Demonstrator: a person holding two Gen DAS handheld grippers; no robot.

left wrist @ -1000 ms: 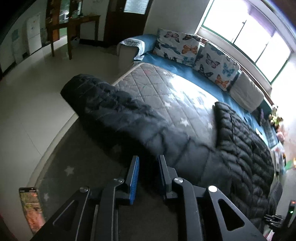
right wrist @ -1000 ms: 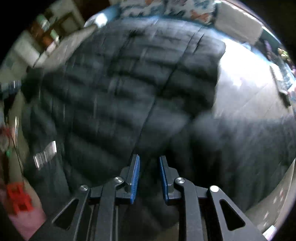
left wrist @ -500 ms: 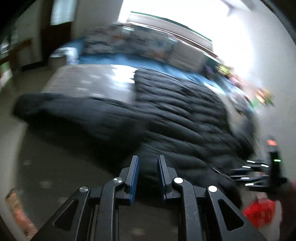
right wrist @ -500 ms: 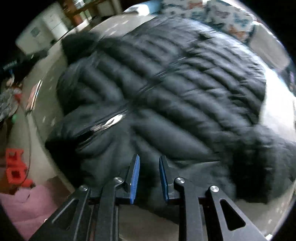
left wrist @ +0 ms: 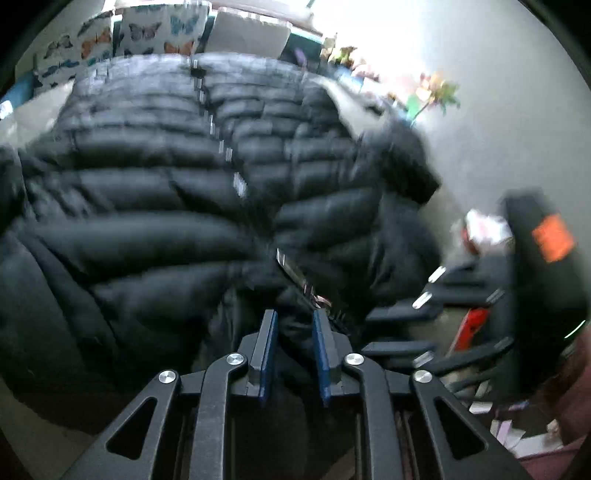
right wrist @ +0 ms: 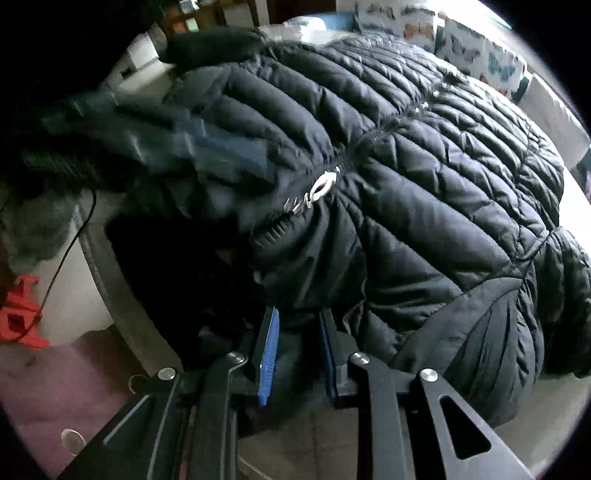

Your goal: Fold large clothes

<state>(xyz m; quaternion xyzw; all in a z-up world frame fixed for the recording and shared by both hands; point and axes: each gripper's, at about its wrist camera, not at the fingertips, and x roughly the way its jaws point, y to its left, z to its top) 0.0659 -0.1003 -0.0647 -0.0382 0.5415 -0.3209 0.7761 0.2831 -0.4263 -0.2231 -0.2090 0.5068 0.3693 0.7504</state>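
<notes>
A black quilted puffer jacket [left wrist: 166,177] lies spread on the bed, front up, its zip [left wrist: 291,269] running down the middle. My left gripper [left wrist: 294,325] hovers over the collar end next to the zip; its jaws are closing, with dark collar fabric showing in the narrow gap. In the right wrist view the jacket [right wrist: 424,184] fills the frame, its silver zip pull [right wrist: 323,186] near the centre. My right gripper [right wrist: 299,325] sits at the jacket's near edge, a narrow gap between the blue pads and nothing visibly pinched. The left gripper [right wrist: 221,155] shows blurred at upper left.
Butterfly cushions [left wrist: 140,33] and a white pillow [left wrist: 251,33] line the far side of the bed. Toys and flowers [left wrist: 436,88] sit by the bright window. Beside the bed are a red stool [right wrist: 18,317], a thin cable [right wrist: 62,258] and a pink mat [right wrist: 55,387].
The left gripper swung from the sleeve and open mattress across to the collar by the zip, rolling as it went. The right gripper slid toward the jacket's near edge.
</notes>
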